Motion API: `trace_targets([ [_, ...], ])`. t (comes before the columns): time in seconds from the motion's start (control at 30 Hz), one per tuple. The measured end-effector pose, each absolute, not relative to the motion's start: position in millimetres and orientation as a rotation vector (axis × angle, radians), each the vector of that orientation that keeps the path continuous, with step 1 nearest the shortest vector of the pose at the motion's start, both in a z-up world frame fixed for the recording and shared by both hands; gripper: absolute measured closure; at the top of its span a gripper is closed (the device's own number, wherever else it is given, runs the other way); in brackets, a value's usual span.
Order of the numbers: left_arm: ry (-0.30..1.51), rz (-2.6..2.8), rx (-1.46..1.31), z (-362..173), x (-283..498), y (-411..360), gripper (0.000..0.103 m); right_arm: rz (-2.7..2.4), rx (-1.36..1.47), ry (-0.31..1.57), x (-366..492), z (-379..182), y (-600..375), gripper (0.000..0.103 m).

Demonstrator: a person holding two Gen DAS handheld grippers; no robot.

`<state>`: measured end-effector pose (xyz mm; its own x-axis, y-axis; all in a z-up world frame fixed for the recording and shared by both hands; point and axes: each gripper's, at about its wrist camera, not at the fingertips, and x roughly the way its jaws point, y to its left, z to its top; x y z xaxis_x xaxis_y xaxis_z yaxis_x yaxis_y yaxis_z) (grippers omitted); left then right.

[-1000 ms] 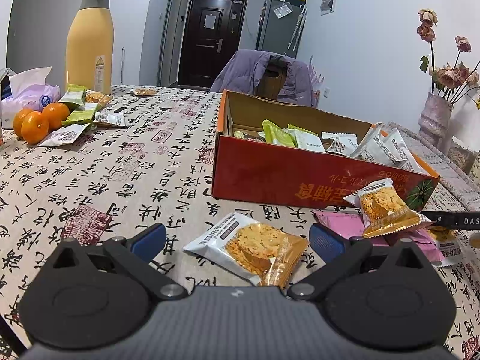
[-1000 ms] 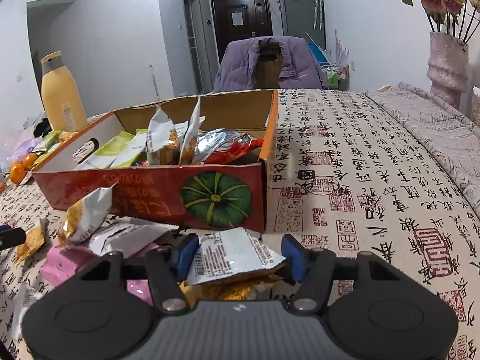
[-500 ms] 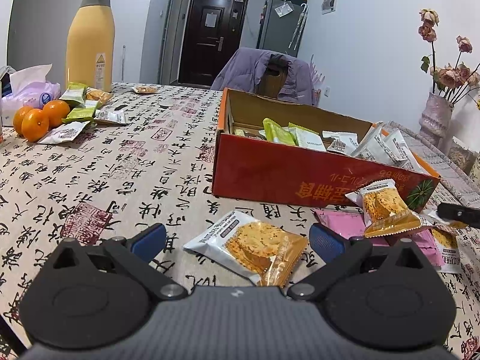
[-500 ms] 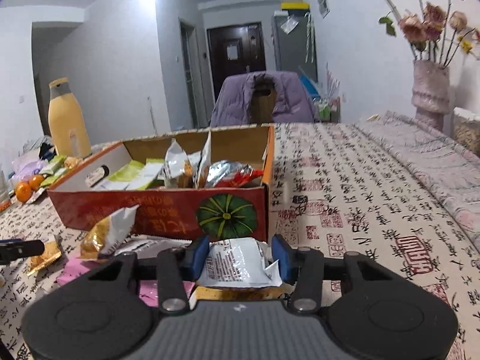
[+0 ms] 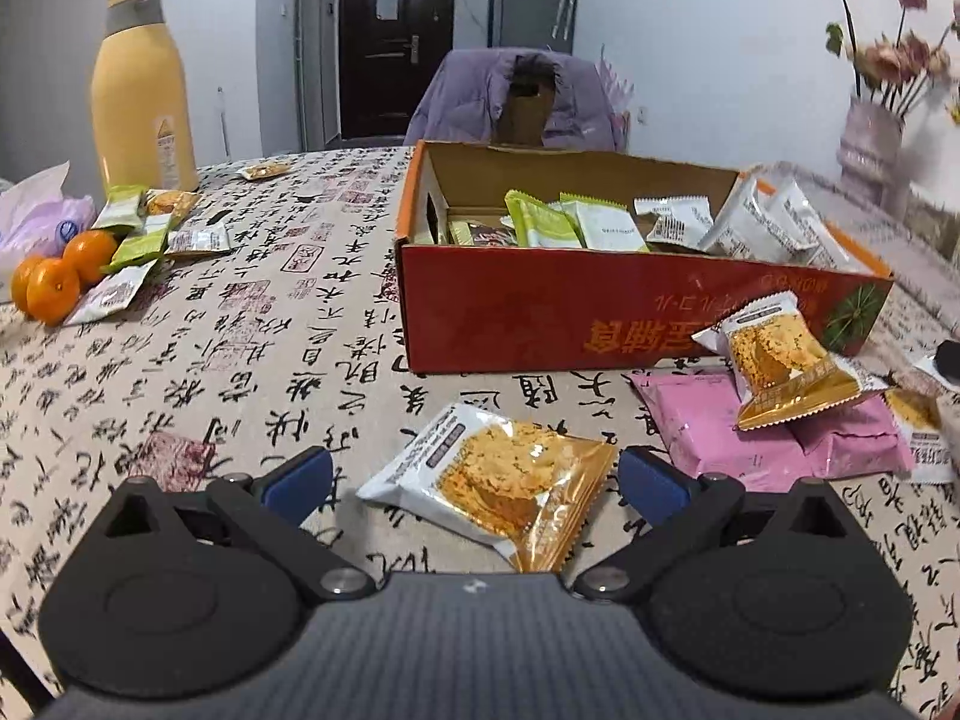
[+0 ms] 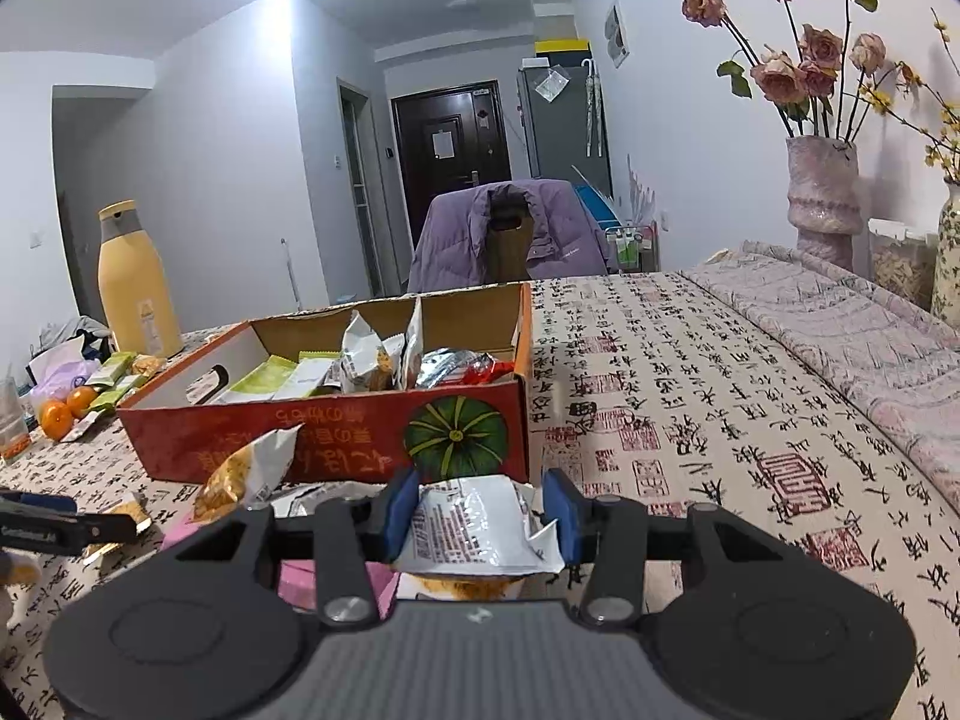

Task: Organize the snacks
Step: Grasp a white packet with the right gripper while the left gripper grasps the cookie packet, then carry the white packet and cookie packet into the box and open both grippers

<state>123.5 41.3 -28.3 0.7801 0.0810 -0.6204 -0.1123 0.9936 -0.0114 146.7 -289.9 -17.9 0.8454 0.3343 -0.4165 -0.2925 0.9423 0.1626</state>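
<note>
A: Packet in the right gripper (image 6: 480, 510), is that how you read it?

B: Yes. The two blue pads are pressed against the sides of a white cracker packet (image 6: 480, 531), and the foil is crumpled between them. It looks lifted clear of the tablecloth (image 6: 690, 372), just in front of the red cardboard box (image 6: 336, 438).

A: So the step in hand is carrying that one to the box?

B: That is my judgement. The box stands open, already part filled with green and white sachets, and the gripper sits near its pumpkin-printed corner. The next move calls for lifting above the front wall, moving over a free patch inside, then letting go.

A: And the left gripper (image 5: 474, 480)?

B: Its fingers stand wide apart, holding nothing. Between them on the cloth lies a biscuit packet (image 5: 489, 477), white at one end and gold at the other, touching neither pad.

A: So that one is next?

B: Likely. The fingers already straddle it, so the left side needs to come down and close across it. The foil is slick and puffy, so a grip near the middle seems safer.

A: Anything else loose?

B: A second biscuit packet (image 5: 780, 366) leans on pink packets (image 5: 762, 438) beside the box. More sachets lie far off by the oranges (image 5: 54, 279) and the yellow bottle (image 5: 141, 96).
</note>
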Motion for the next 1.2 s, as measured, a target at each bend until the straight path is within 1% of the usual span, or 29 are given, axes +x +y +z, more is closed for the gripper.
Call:
trace_targets([
  [0.17,0.732,0.123,-0.053,-28.7,137.5,45.7,0.0,0.328,0.098,0.448,142.6,-18.5,-292.0,0.058],
  [0.4,0.746,0.101,-0.058,-36.0,143.6,43.3,0.001,0.326,0.111,0.445,139.6,-19.3,-294.3,0.058],
  [0.43,0.741,0.101,-0.054,-36.5,142.6,42.6,0.003,0.326,0.113,0.445,139.2,-19.6,-294.8,0.058],
  [0.5,0.727,0.105,-0.05,-36.0,140.7,41.4,0.011,0.326,0.115,0.447,138.4,-20.6,-295.0,0.058],
  [0.57,0.712,0.105,-0.052,-34.6,138.8,41.1,0.026,0.327,0.118,0.449,137.7,-21.2,-295.0,0.058],
  [0.7,0.698,0.117,-0.029,-34.5,135.9,39.0,0.032,0.327,0.122,0.449,136.9,-21.8,-294.7,0.058],
  [0.77,0.684,0.126,-0.023,-34.5,132.6,38.2,0.038,0.328,0.121,0.449,136.6,-21.9,-294.4,0.058],
  [0.87,0.668,0.126,-0.038,-33.1,128.9,39.6,0.043,0.329,0.122,0.448,136.5,-22.0,-293.8,0.058],
  [0.97,0.649,0.126,-0.034,-31.6,125.4,39.0,0.047,0.333,0.121,0.446,136.0,-22.2,-292.4,0.058],
  [1.07,0.63,0.124,-0.033,-28.8,121.7,37.2,0.05,0.337,0.12,0.443,135.5,-21.7,-290.2,0.058],
  [1.2,0.585,0.117,-0.031,-18.3,115.8,33.5,0.05,0.341,0.117,0.435,136.5,-19.1,-288.3,0.058],
])
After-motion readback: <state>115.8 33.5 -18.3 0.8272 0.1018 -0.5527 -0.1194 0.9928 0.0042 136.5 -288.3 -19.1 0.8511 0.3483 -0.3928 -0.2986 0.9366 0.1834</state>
